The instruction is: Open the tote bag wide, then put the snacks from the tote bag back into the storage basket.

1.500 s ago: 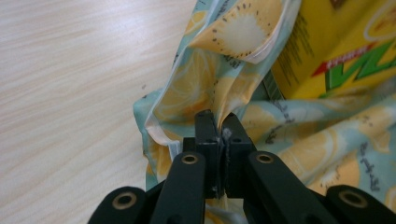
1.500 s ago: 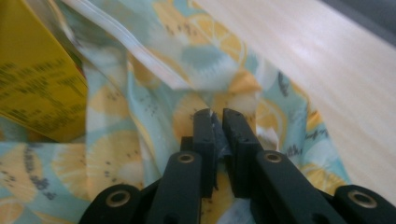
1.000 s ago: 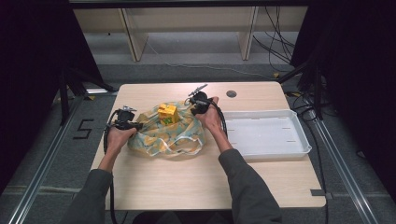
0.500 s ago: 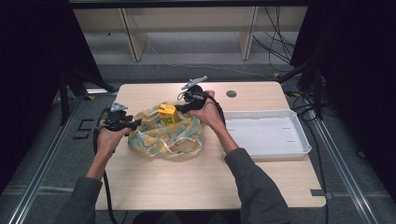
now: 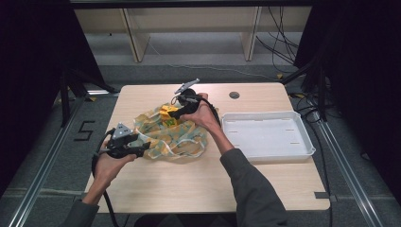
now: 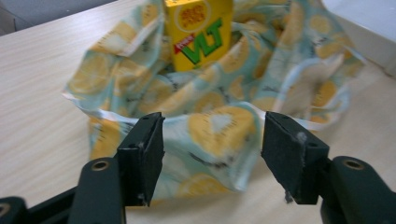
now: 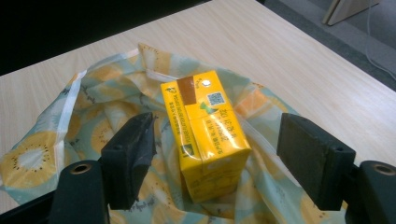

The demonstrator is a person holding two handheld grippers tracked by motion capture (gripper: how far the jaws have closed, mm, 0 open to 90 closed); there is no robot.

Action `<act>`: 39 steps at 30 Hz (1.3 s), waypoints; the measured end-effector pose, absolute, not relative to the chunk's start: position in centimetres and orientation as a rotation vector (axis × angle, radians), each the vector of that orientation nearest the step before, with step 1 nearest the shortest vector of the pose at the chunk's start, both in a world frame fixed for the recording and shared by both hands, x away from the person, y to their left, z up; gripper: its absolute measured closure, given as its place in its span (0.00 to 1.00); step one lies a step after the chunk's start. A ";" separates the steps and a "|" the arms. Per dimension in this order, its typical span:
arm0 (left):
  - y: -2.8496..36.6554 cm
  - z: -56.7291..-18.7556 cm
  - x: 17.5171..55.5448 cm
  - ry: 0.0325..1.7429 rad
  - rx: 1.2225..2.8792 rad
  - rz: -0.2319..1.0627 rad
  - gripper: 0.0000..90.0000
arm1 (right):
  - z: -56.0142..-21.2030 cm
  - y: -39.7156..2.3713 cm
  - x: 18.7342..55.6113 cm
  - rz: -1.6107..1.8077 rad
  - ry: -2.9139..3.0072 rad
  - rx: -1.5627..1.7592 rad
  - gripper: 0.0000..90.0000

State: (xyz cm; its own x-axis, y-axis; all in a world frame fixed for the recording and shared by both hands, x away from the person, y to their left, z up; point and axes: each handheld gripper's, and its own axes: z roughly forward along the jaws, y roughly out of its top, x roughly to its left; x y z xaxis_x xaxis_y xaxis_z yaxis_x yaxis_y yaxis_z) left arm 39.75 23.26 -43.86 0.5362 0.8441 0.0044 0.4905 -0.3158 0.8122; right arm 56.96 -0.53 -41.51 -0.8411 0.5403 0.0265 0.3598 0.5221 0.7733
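A white tray (image 5: 267, 137) sits empty at the table's (image 5: 198, 184) three o'clock side. At twelve o'clock, a small dark round hole (image 5: 234, 95) marks the tabletop.

— How was the light?
— Even and soft on the table (image 5: 189, 189); everything past nine and three o'clock sat nearly black.
— Any blur?
— The lemon-print bag (image 6: 210, 126) was smeared close to the lens, the yellow carton (image 7: 205, 135) fairly sharp. The white tray (image 5: 265, 137) was bright, without glare.
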 end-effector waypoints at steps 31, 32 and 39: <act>20.1 -48.9 33.6 1.022 2.116 0.484 0.25 | -42.9 1.2 57.8 1.158 2.603 0.687 0.28; 19.9 -49.1 33.6 1.030 2.095 0.493 0.25 | -42.8 1.3 57.6 1.155 2.620 0.748 0.29; 20.3 -49.5 33.6 1.012 2.136 0.492 0.25 | -43.2 1.2 58.1 1.150 2.621 0.713 0.29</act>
State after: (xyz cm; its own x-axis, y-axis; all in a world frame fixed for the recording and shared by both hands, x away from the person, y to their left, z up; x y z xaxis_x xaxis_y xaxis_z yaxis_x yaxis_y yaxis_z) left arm 33.61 20.30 -49.49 0.6203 0.7835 0.0364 0.5124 -0.4399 0.7375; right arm 58.06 1.23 -43.18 -0.8658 0.5002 0.0174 0.3515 0.5830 0.7325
